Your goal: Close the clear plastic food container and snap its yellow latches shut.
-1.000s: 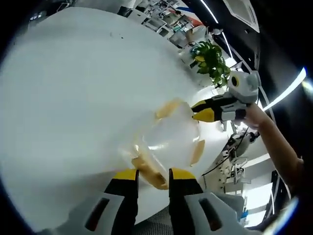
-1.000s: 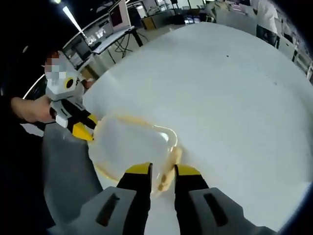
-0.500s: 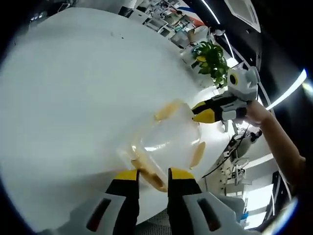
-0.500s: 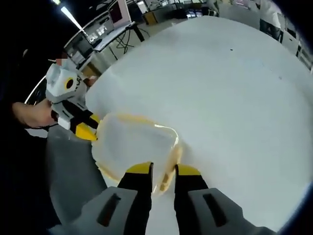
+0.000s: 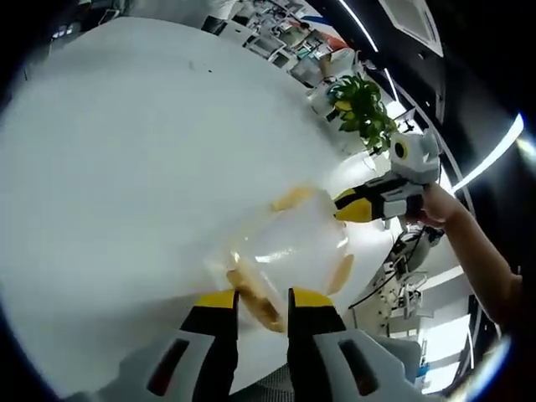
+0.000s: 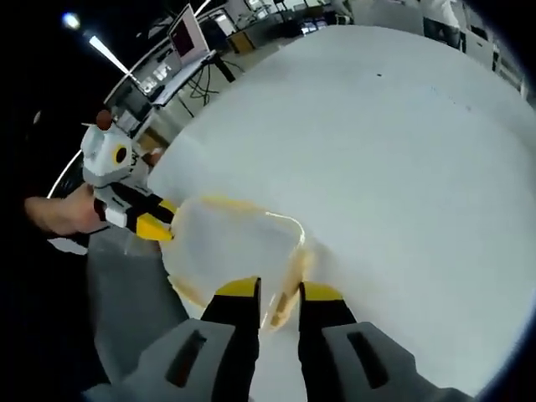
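Yellow fingertips (image 5: 216,299) at latch (image 5: 254,297), clear container (image 5: 289,243) lidded, white table (image 5: 126,167)

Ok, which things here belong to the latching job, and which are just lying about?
Part of the job:
clear plastic food container
yellow latches
left tool
right tool

Just there:
round white table
green potted plant
desk monitor
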Demonstrator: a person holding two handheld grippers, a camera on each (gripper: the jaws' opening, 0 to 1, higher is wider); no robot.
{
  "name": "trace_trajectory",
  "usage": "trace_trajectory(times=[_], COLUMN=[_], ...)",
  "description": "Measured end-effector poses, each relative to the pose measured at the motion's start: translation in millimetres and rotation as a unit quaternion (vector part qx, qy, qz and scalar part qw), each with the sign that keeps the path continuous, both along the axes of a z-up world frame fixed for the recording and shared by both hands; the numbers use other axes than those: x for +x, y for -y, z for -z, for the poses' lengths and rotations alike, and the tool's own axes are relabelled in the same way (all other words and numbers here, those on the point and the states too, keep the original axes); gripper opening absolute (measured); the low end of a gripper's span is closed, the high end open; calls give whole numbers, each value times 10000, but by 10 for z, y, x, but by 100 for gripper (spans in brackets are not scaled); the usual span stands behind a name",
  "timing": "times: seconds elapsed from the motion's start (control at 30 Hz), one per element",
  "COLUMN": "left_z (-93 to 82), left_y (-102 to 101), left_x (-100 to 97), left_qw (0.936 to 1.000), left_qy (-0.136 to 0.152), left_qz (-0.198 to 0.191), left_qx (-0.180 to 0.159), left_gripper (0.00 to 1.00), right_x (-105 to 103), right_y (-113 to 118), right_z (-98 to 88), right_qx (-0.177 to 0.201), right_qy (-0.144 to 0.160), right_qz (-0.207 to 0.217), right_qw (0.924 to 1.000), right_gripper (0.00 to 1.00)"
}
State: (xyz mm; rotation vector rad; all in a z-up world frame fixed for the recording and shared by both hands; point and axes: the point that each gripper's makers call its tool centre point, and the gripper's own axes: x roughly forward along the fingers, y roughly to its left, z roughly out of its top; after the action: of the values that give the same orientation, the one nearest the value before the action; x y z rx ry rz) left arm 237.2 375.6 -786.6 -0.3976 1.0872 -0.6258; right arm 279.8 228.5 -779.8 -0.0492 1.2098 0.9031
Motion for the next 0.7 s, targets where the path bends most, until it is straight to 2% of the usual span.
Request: trace_trajectory(times=[0.2,0.4,0.5,0.7], left_z=[-29,-35,-39,-60], left_y=[-89,-104,-114,-133], left_x=[152,251,279,323], left_qw=[9996,9989,9983,9963], left_qy=[246,424,530,733], left_qz=[-92,-31,15,206], left_qx=[85,186,226,393], left_gripper=[14,14,14,14], right_x=[-158,-215,-253,-307], right_y=[-2,-8,-15,-25], right_z=[0,-2,-10,-15], right_qx=[-102,-160,-270,-484], right_qy=[-270,-299,-282,17], right_qz=[-84,-48,-28,-83], right_qw=[9995,9994,9992,9988], right_gripper=[12,12,12,12])
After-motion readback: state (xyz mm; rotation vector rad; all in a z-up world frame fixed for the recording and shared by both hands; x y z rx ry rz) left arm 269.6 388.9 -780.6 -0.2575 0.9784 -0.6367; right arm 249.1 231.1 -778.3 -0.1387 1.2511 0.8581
